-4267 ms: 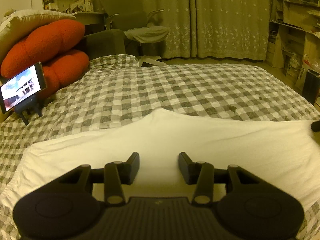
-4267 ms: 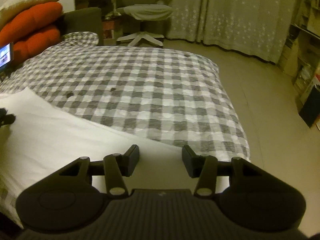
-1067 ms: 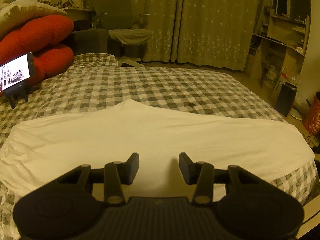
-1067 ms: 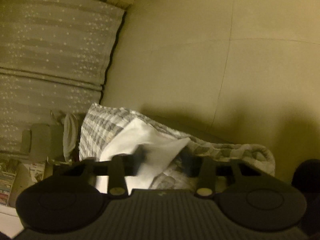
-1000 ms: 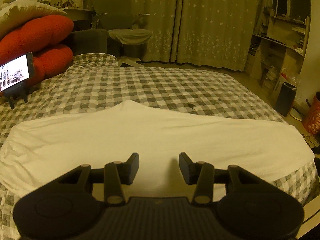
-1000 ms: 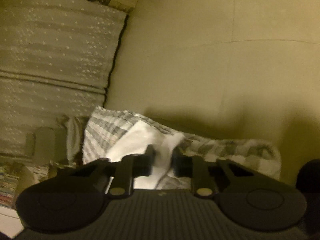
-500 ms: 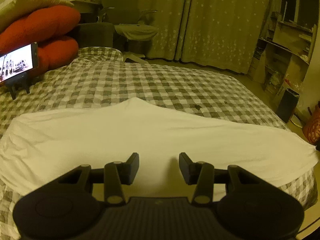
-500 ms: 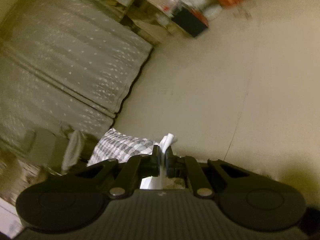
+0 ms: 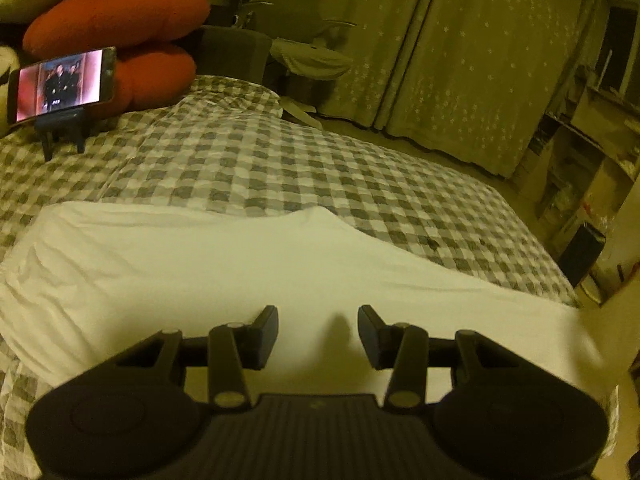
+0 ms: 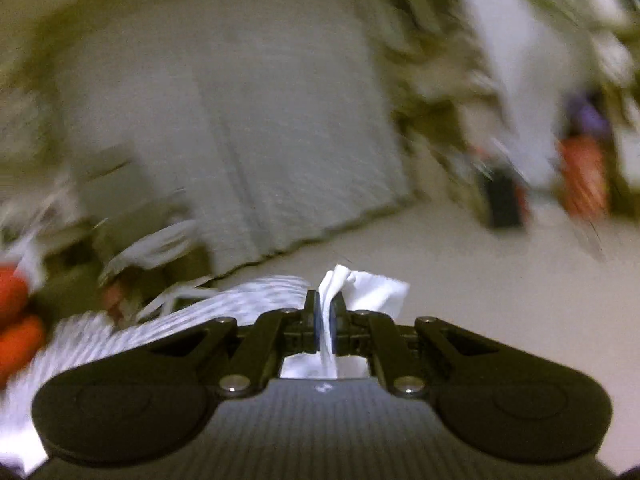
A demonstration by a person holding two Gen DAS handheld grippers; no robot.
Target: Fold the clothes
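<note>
Your white garment (image 9: 224, 272) lies spread across the near side of the bed (image 9: 280, 168), long and mostly flat, with small wrinkles at its left end. Your right hand-held gripper (image 10: 327, 320) is closed tight on a corner of this cloth, which bunches up between the jaws; that view is blurred, so you cannot tell more about its surroundings. Your left hand-held gripper (image 9: 318, 330) hovers over the middle of the garment with its jaws wide and nothing between them. The cloth looks thin, light and very soft, so I think it will sag and follow any pull instead of keeping a shape. It seems best to take it at a corner or hem edge, not in the flat middle, where the fingers may catch two layers or the checked bedcover.
</note>
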